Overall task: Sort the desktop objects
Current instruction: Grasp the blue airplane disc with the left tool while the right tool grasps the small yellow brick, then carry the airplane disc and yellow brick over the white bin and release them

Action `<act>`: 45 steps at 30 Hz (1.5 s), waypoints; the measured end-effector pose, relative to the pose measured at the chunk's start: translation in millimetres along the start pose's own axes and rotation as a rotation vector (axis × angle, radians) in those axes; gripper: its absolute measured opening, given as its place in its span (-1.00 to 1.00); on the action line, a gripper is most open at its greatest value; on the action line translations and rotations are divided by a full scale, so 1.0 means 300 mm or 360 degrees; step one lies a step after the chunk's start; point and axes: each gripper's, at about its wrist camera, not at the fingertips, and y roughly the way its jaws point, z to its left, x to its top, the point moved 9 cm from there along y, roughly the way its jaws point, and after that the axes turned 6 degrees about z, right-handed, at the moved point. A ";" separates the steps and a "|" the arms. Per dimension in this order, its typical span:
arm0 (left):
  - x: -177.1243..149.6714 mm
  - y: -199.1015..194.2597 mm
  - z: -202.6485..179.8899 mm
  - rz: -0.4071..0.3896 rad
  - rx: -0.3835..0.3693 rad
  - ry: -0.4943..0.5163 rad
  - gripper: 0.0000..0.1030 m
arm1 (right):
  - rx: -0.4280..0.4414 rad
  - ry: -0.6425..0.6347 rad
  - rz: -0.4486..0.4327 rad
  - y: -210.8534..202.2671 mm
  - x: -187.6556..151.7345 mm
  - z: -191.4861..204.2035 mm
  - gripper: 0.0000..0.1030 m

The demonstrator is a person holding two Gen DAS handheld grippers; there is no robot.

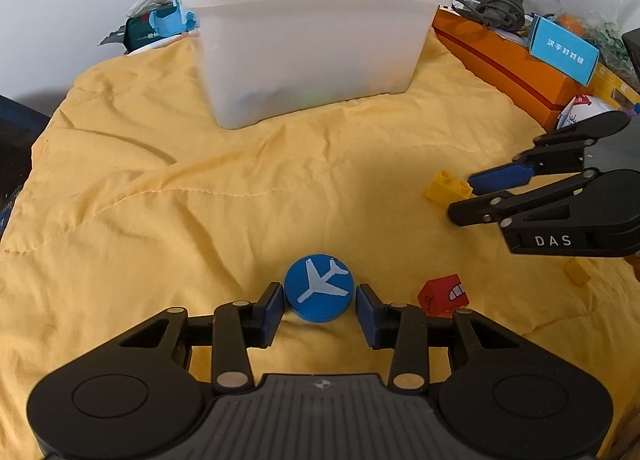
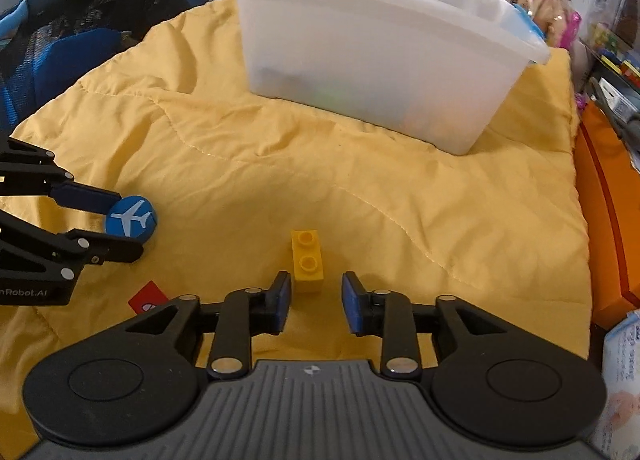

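Observation:
A blue disc with a white airplane (image 1: 319,287) lies on the yellow cloth (image 1: 200,199), between the open fingers of my left gripper (image 1: 319,298); the pads sit beside it without clamping. It also shows in the right wrist view (image 2: 131,217). A yellow two-stud brick (image 2: 307,260) lies just ahead of my open right gripper (image 2: 314,292), nearer its left finger; it shows in the left wrist view (image 1: 448,185) too. A red block (image 1: 443,296) lies right of the disc. A translucent white bin (image 1: 308,43) stands at the back, with some objects dimly visible inside.
A small yellow piece (image 1: 577,271) lies under the right gripper body. An orange box (image 1: 508,59) and clutter line the right edge. A dark blue bag (image 2: 60,39) sits at the left. Packaged items are behind the bin.

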 end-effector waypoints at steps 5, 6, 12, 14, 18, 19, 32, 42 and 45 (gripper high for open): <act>0.003 0.005 -0.001 -0.0007 0.0001 0.0010 -0.20 | 0.0037 -0.0042 -0.0007 0.008 0.012 0.007 -0.34; 0.004 0.003 0.001 -0.0010 -0.0002 -0.0001 -0.20 | 0.0041 -0.0031 -0.0003 0.014 0.012 0.006 -0.45; 0.056 -0.049 -0.015 -0.0055 -0.0001 0.0002 -0.20 | 0.0049 -0.0001 0.0008 -0.002 0.006 0.014 -0.67; 0.102 -0.087 -0.021 -0.0114 0.0000 0.0015 -0.20 | 0.0038 0.0008 -0.0004 -0.025 0.020 0.004 -0.67; 0.232 -0.191 -0.021 -0.0278 0.0016 0.0029 -0.20 | 0.0023 0.0063 -0.0056 -0.081 0.076 -0.031 -0.67; 0.263 -0.209 -0.017 -0.0300 0.0021 0.0030 -0.20 | 0.0004 0.0076 -0.0076 -0.098 0.095 -0.042 -0.67; 0.661 -0.320 0.076 -0.0601 0.0172 0.0036 -0.20 | -0.0149 0.0137 -0.0430 -0.251 0.441 -0.187 -0.67; 0.761 -0.126 0.116 -0.0475 0.0209 0.0023 -0.19 | -0.0198 0.0175 -0.0419 -0.141 0.618 -0.230 -0.52; 0.736 -0.150 0.104 -0.0526 0.0188 0.0051 -0.13 | -0.0213 0.0190 -0.0397 -0.121 0.609 -0.239 -0.29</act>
